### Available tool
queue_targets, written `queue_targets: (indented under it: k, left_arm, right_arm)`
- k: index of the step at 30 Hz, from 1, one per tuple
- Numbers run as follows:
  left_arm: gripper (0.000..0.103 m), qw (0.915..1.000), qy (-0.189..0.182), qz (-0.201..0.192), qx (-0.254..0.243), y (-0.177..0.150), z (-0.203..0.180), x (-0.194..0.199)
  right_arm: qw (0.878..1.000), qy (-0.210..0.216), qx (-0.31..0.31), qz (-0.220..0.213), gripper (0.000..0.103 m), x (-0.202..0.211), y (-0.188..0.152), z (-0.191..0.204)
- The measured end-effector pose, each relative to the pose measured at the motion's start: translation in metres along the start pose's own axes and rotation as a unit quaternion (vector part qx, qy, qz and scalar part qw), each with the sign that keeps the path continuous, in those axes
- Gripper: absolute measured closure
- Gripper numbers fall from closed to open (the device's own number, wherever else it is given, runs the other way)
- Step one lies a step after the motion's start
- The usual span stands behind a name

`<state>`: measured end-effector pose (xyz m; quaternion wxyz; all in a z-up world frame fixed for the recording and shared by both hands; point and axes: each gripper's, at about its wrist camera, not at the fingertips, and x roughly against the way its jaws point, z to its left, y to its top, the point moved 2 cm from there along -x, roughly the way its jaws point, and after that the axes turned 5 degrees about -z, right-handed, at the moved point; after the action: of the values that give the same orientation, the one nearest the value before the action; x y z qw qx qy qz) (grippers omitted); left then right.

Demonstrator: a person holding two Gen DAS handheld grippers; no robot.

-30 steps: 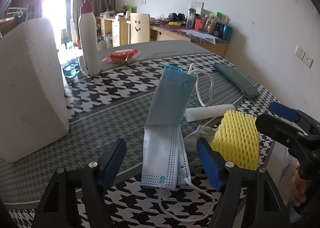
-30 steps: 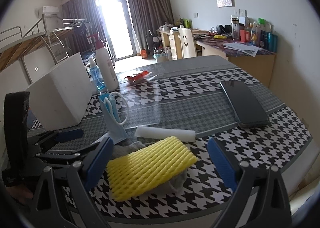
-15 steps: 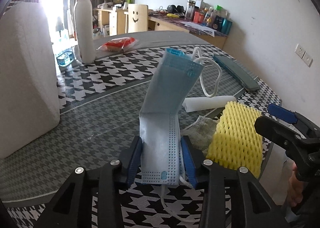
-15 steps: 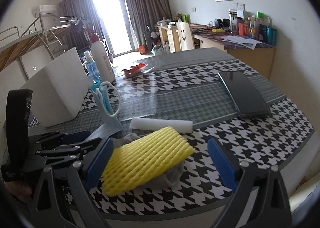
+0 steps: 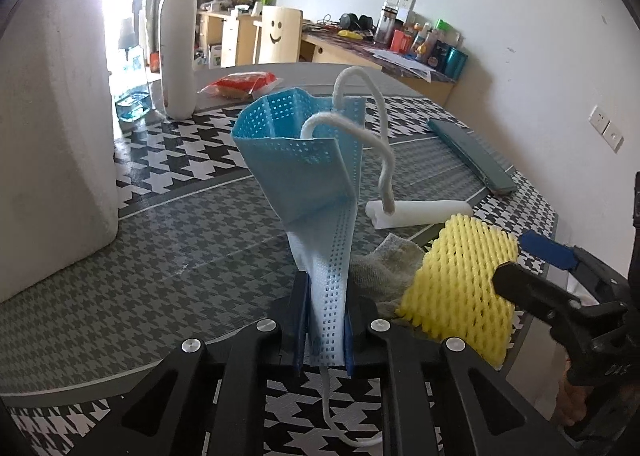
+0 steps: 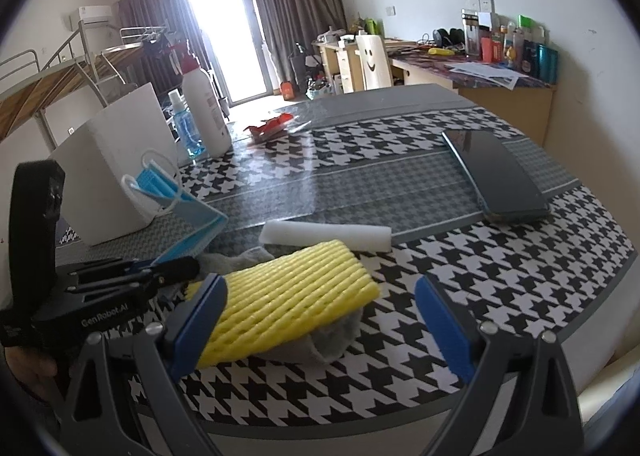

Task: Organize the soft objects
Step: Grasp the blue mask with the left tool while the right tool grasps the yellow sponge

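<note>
On the desk [image 6: 500, 288], the foam net [image 6: 288, 304] lies on a cloth [image 6: 336, 340], a foam roll [image 6: 324, 236] just behind, a box [image 6: 116, 164] left.

My table [image 6: 500, 268] wears a black-and-white houndstooth cover. On it: white foam block [image 6: 116, 160] at nine o'clock, pump bottle [image 6: 206, 112] and blue spray bottle [image 6: 186, 128] at eleven, red packet [image 6: 270, 126] at twelve, dark flat case [image 6: 496, 172] at two, white foam roll [image 6: 326, 236] at centre.

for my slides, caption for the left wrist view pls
Left gripper shut on a blue face mask, yellow foam net beside it.
</note>
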<state>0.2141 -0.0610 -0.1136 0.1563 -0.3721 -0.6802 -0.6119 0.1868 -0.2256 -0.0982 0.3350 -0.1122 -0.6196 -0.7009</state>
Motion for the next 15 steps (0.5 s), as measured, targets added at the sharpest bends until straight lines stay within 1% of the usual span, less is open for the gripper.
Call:
queue_targets:
  k: [6,8,9,10,14,15]
  left_arm:
    - [0.088,0.9999,-0.003,-0.01,0.0,-0.0002,0.0001,0.0061]
    - [0.088,0.9999,-0.001,-0.011,-0.005,-0.0017,-0.0014,0.0075]
    - [0.088,0.9999,0.002,-0.012,-0.011,-0.0024,-0.0028,0.0081]
    - [0.088,0.9998,0.004,-0.012,-0.014,-0.0028,-0.0039,0.0081]
    - [0.088,0.9997,0.003,-0.013,-0.019,-0.0039,-0.0086,0.0089]
    - [0.088,0.9997,0.003,-0.013,-0.021,-0.0043,-0.0095,0.0094]
  right_arm:
    - [1.0,0.007,-0.015,0.019,0.006,-0.0066,-0.0042,-0.0022]
    - [0.999,0.011,-0.021,0.022,0.008,-0.0067,-0.0053,-0.0045]
    - [0.999,0.013,-0.024,0.025,0.014,-0.0074,-0.006,-0.0054]
    - [0.999,0.015,-0.026,0.028,0.023,-0.0078,-0.0065,-0.0063]
    - [0.999,0.018,-0.034,0.035,0.04,-0.0089,-0.009,-0.0066]
    - [0.999,0.015,-0.036,0.032,0.048,-0.0074,-0.009,-0.0068]
